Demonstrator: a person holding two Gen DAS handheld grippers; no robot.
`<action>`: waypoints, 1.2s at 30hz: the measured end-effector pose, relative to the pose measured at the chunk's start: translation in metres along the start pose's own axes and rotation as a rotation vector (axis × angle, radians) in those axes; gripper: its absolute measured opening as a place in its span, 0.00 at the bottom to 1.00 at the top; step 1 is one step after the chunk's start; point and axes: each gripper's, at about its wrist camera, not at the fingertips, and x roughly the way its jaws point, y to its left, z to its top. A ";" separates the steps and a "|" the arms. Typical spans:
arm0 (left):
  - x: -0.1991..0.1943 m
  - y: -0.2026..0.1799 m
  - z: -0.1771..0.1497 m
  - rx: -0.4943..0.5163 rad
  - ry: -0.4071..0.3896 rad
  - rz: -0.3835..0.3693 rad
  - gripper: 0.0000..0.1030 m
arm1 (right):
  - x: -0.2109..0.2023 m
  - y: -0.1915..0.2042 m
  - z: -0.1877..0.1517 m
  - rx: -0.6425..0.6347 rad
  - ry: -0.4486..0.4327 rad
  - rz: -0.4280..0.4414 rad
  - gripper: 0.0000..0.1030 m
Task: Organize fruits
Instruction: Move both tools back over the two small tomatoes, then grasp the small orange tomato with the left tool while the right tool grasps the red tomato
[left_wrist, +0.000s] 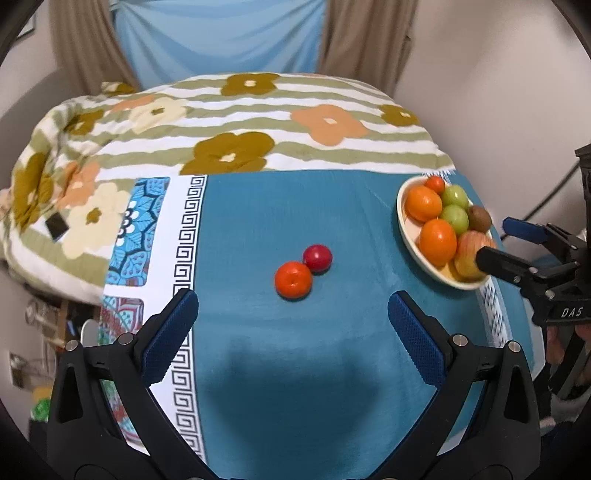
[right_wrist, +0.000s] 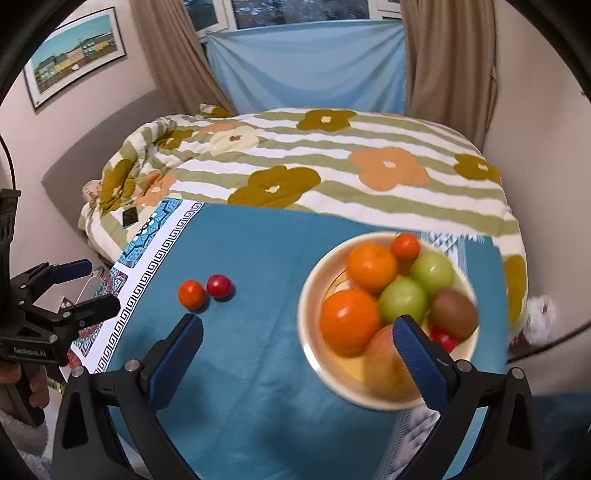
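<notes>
Left wrist view: the left gripper (left_wrist: 291, 328) had its jaws spread wide and empty, with the orange-red fruit (left_wrist: 293, 279) and the dark red fruit (left_wrist: 317, 257) touching each other straight ahead, mid-tabletop. The bowl (left_wrist: 408, 232) sat near the right edge.

Right wrist view: the right gripper (right_wrist: 297, 354) was open and empty too, hovering beside the bowl (right_wrist: 314, 332); the loose pair lay off to its left, so the left one looked nearer.

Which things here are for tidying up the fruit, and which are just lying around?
For the job:
- small round orange-red fruit on the teal cloth
- small round dark red fruit touching it
- round cream bowl piled with fruit
- open left tongs
- open right tongs

Just lying about:
- flowered striped quilt
- small black square thing on it
- framed picture
</notes>
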 end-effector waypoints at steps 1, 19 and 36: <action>0.002 0.002 -0.001 0.008 0.003 -0.007 1.00 | 0.005 0.005 -0.002 0.019 0.009 -0.001 1.00; 0.090 0.027 0.001 0.255 0.110 -0.187 0.96 | 0.062 0.044 -0.028 0.223 0.046 -0.134 0.99; 0.124 0.006 0.002 0.435 0.164 -0.265 0.42 | 0.076 0.041 -0.036 0.291 0.057 -0.175 0.99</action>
